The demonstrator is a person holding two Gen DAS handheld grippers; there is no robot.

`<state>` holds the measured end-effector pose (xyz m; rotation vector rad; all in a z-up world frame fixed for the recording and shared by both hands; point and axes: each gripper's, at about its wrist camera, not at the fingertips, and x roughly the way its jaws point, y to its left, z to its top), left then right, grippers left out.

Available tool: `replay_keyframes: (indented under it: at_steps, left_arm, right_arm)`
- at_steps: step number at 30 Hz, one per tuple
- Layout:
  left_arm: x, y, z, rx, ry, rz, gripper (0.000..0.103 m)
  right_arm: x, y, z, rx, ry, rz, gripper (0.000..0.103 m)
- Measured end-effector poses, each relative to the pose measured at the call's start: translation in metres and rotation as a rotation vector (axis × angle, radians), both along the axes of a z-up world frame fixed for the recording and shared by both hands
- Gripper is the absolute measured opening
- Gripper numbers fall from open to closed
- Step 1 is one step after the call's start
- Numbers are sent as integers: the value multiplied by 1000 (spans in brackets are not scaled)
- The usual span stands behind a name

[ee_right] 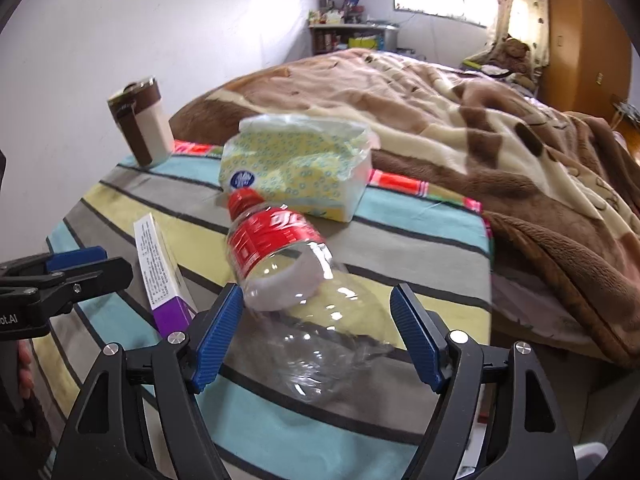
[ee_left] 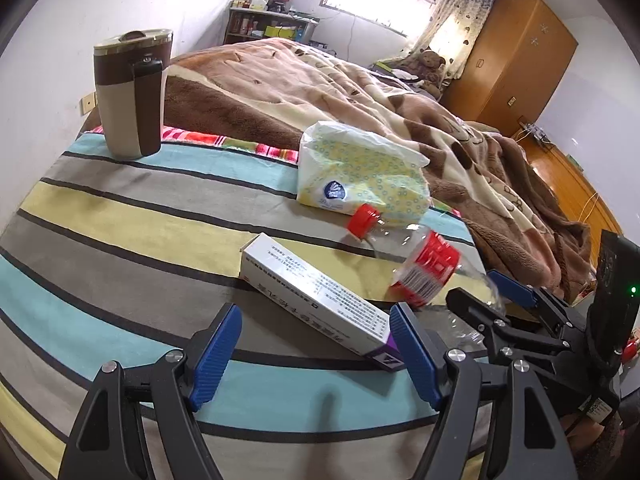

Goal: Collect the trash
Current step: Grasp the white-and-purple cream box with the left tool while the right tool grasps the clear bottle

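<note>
An empty clear plastic bottle [ee_right: 288,276] with a red cap and red label lies on the striped bedsheet; it also shows in the left wrist view [ee_left: 416,260]. My right gripper [ee_right: 316,340] is open, its blue pads either side of the bottle's base, not closed on it. A white and purple carton box [ee_left: 320,296] lies on the sheet, also seen in the right wrist view [ee_right: 160,272]. My left gripper [ee_left: 314,356] is open, the box's purple end between its pads. The right gripper appears in the left wrist view [ee_left: 492,296].
A yellow tissue pack [ee_left: 360,168] lies beyond the bottle. A brown and beige lidded mug [ee_left: 130,92] stands at the sheet's far left by the wall. A brown blanket [ee_left: 460,128] covers the bed to the right. A wooden wardrobe [ee_left: 512,60] stands at the back.
</note>
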<state>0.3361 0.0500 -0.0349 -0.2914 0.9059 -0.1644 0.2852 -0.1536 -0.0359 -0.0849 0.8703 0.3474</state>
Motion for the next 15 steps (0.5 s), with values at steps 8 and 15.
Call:
replay_keyframes:
  at_steps: [8, 15]
  left_arm:
    - [16, -4, -9, -25, 31, 8, 76]
    - [26, -21, -23, -13, 85, 10, 76]
  right_arm:
    - [-4, -4, -1, 11, 14, -18, 75]
    - [-14, -17, 0, 29, 16, -69, 74]
